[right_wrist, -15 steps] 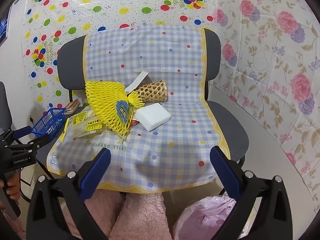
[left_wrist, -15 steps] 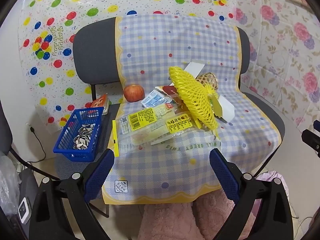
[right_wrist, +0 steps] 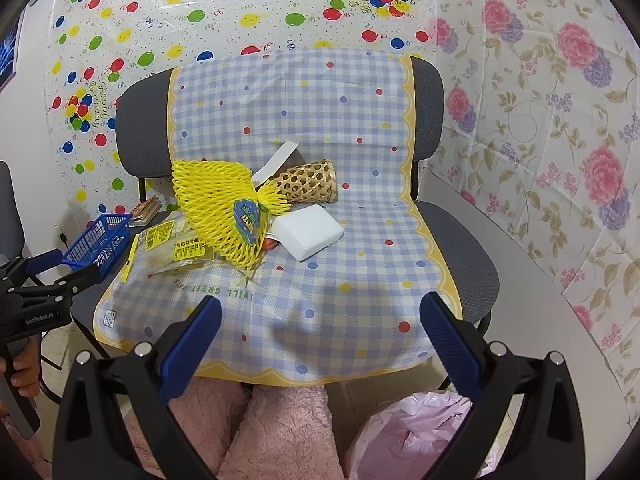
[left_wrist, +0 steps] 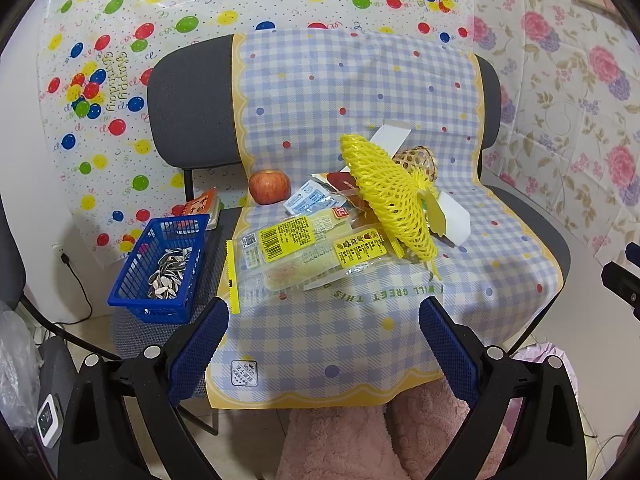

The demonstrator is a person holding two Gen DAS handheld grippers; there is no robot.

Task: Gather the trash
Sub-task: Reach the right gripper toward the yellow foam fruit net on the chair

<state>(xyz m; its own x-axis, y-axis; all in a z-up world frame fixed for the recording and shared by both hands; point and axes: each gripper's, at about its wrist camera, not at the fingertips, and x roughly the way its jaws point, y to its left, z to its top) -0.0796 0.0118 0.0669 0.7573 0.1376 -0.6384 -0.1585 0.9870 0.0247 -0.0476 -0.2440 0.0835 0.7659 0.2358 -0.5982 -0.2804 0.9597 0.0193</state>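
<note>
A: Both grippers are hovering in front of the chair seat. The left gripper is standing wide open and holding nothing, and the right gripper is the same.

B: Where is the trash lying?

A: Ahead of both, on the checked plastic cloth. The yellow foam net is sitting beyond the left gripper, a little to its right, on top of the clear snack wrappers. Beyond the right gripper, slightly to its left, the white foam block is touching the net.

B: How are they going to handle?

A: I think the net is very light, soft and springy, so pinching its bunched end is safest. The wrappers are looking thin and slippery; taking an edge is better.
</note>
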